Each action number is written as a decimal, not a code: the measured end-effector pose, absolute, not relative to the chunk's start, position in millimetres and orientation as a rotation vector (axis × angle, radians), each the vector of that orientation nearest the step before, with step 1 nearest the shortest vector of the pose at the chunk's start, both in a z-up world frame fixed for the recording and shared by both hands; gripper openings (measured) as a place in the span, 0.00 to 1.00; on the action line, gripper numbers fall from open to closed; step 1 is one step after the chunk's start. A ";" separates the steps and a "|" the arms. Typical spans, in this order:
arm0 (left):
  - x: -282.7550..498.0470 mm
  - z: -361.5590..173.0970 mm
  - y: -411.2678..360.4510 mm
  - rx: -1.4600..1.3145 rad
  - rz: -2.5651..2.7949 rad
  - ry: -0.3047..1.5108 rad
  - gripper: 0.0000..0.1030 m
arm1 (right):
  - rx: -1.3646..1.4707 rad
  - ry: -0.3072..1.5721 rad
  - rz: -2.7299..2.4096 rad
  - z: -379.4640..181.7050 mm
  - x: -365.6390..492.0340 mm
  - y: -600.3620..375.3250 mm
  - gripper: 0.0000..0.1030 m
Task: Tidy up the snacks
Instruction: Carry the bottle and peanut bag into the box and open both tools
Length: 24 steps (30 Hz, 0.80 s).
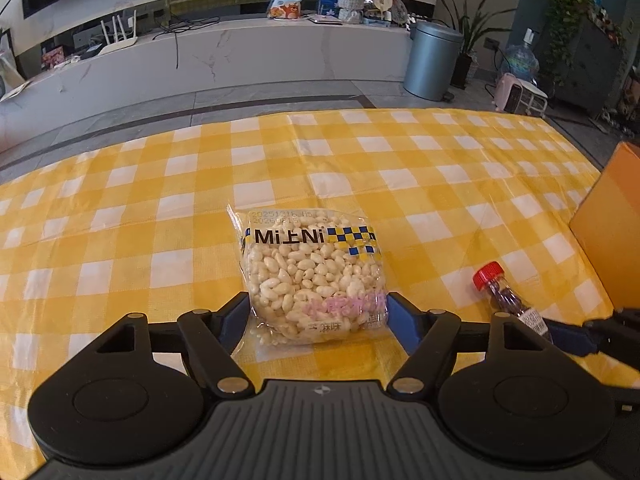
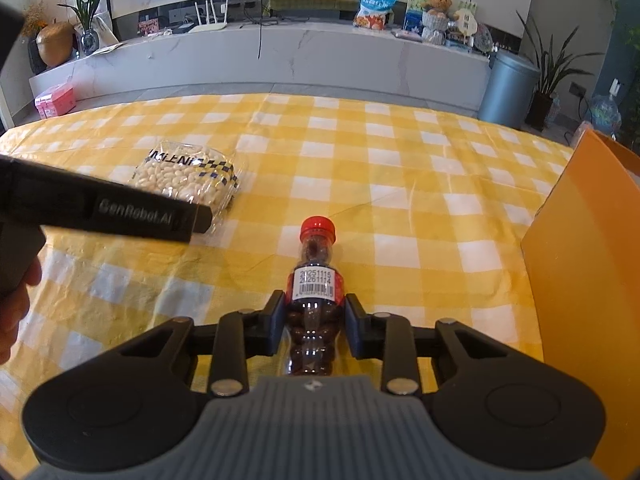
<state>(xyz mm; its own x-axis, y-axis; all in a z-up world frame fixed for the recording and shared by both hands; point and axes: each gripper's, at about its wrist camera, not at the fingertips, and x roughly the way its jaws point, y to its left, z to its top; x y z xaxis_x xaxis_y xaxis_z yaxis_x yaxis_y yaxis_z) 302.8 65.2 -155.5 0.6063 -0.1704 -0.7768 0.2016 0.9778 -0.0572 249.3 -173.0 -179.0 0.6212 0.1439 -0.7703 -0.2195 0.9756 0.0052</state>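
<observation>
We found the left gripper (image 1: pixel 318 312) positioned over a clear bag of puffed snacks (image 1: pixel 314 276) that lay flat on the yellow-and-white checked tablecloth (image 1: pixel 160 184). Its jaws stood spread, one blue pad on each side of the near end of the bag. The left wrist view did not let us confirm whether the pads pressed on the wrapper or merely flanked it, so we recorded the jaws as open around the bag.

We found the right gripper (image 2: pixel 314 320) pinching a small clear bottle (image 2: pixel 314 304) filled with dark brown pieces. The bottle lay on its side on the cloth, red cap (image 2: pixel 318 229) pointing away from the camera, with a white date label on its body. Both pads met the bottle's sides at and just below the label.

In the right wrist view, the bag (image 2: pixel 188 176) lay to the left of the bottle and further back, partly covered by the black body of the left gripper. In the left wrist view, the bottle (image 1: pixel 508 296) lay to the right of the bag, well apart from it.

An orange cardboard box (image 2: pixel 580 264) stood at the right edge of the table, near the bottle.
</observation>
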 end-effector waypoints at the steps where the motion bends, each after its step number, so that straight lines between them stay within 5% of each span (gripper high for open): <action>1: 300.6 -154.5 64.1 0.044 -0.221 0.893 0.81 | -0.090 0.889 0.208 -177.5 250.4 -173.2 0.28; 24: 181.6 -56.8 35.4 0.044 -0.413 0.818 0.81 | -0.007 0.826 0.281 -90.3 134.4 -217.1 0.28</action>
<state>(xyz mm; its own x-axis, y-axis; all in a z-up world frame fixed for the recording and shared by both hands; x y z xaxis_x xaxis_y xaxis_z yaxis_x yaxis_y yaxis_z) 181.6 35.4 -56.8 0.6087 -0.3404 -0.7166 0.3738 0.9198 -0.1194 134.4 -217.1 -90.3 0.6431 0.2445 -0.7257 -0.2498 0.9628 0.1030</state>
